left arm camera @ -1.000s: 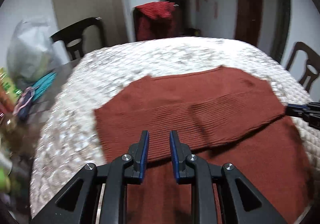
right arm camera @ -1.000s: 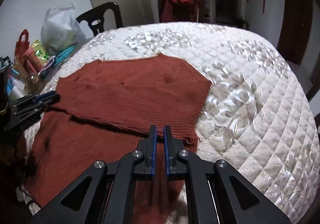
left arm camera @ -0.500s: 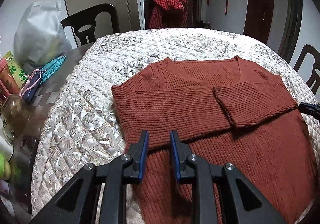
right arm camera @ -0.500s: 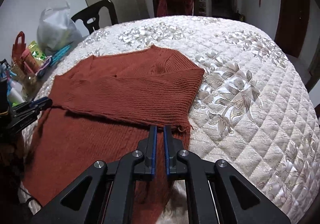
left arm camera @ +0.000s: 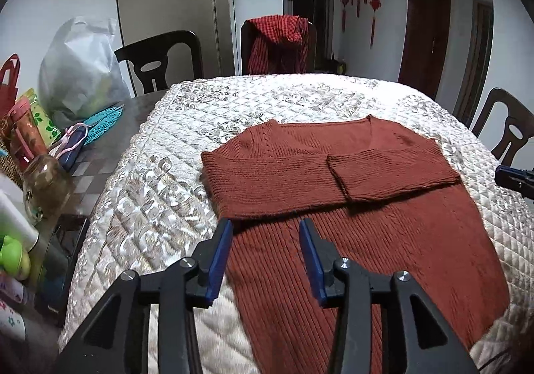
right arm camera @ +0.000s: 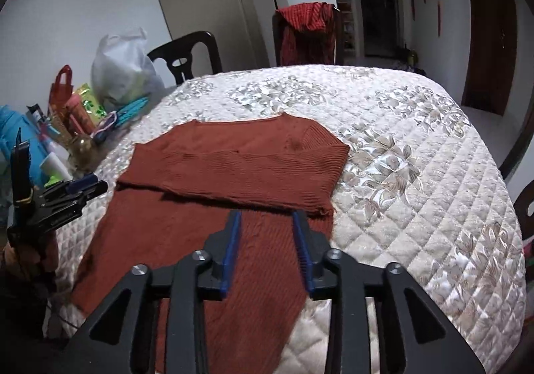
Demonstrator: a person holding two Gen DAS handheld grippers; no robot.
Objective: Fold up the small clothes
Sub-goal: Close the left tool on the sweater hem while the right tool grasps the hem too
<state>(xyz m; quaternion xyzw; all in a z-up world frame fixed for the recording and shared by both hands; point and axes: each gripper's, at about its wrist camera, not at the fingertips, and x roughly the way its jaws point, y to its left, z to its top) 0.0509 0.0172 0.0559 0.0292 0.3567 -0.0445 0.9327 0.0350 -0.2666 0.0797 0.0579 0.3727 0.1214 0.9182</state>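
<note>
A rust-red knit sweater [left arm camera: 367,233] lies flat on the quilted white table cover [left arm camera: 150,207], both sleeves folded across the chest. It also shows in the right wrist view [right arm camera: 207,240]. My left gripper [left arm camera: 265,233] is open and empty, held above the sweater's left side below the folded sleeve. My right gripper [right arm camera: 266,223] is open and empty above the sweater's right side below the sleeve edge. The left gripper also shows in the right wrist view [right arm camera: 80,188], and the right gripper's tip shows at the right edge of the left wrist view [left arm camera: 514,177].
Clutter lines the table's left side: a white plastic bag [left arm camera: 80,70], a glass jar [left arm camera: 46,183], bottles and a turquoise mat [left arm camera: 103,123]. Dark wooden chairs [left arm camera: 160,60] surround the table; one holds a red garment [left arm camera: 280,40]. Another chair [left arm camera: 507,127] stands at right.
Both grippers have opened wide and let go of the sleeves, which now lie folded across the chest. Both have drawn back toward the sweater's lower half.
</note>
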